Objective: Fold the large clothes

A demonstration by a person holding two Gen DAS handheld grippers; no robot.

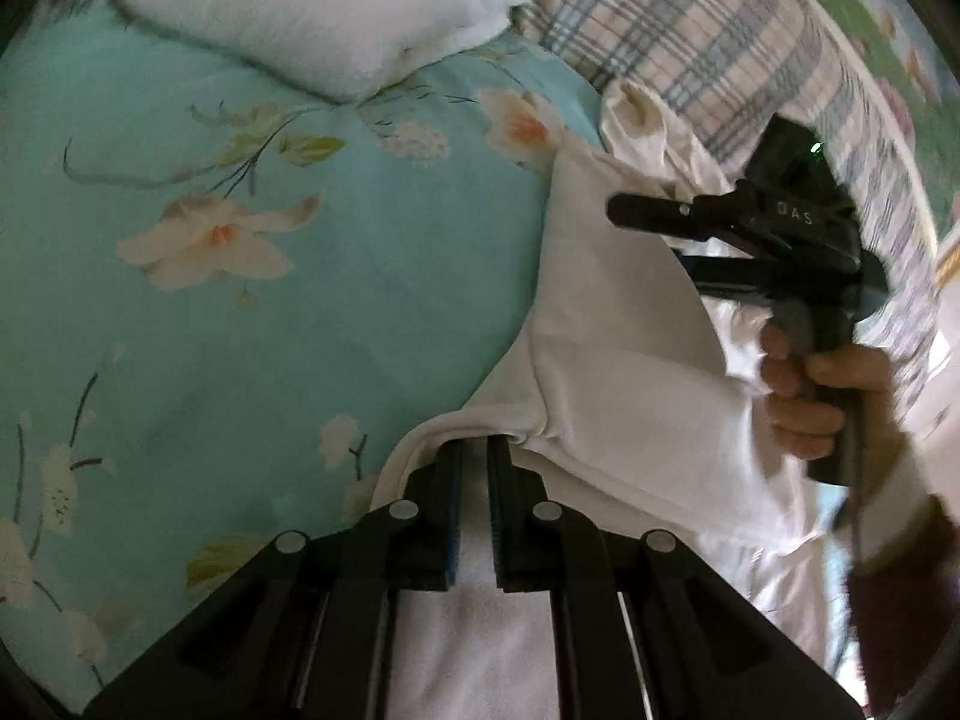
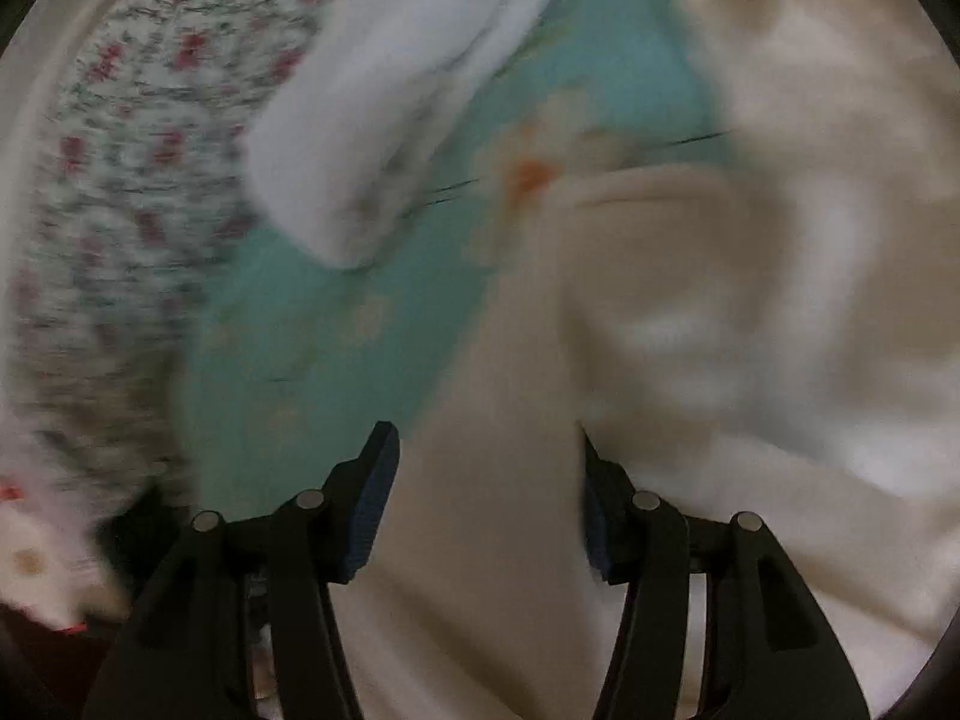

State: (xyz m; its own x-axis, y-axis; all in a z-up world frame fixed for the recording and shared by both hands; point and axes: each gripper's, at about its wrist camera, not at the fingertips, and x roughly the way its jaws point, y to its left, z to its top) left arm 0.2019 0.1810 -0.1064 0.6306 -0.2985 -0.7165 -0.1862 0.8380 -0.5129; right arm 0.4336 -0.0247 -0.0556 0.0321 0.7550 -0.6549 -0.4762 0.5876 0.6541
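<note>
**Left gripper pinches the garment edge, right gripper open above it**

Closest to the left wrist camera, the left gripper (image 1: 474, 450) has its two fingers drawn nearly together on a folded edge of the white garment (image 1: 612, 324), with cloth bunched at the tips and running back between the fingers toward the camera. From that pinch the garment spreads up and to the right over the teal floral bedsheet (image 1: 270, 300), its far corner crumpled.

Right of the garment's fold, a hand (image 1: 822, 396) wraps a pistol-style handle, knuckles facing the camera, with a dark red sleeve at the wrist. It holds the right gripper (image 1: 624, 210) level, its fingers pointing left across the garment's upper part.

From the right wrist camera, blurred by motion, the right gripper (image 2: 486, 462) has its fingers spread wide apart, with nothing between them; the garment (image 2: 750, 360) fills the view beyond and beneath.

Beyond the garment, a folded white towel (image 1: 336, 6) lies on the bedsheet. A plaid cloth (image 1: 690, 18) sits behind the garment's far corner.
</note>
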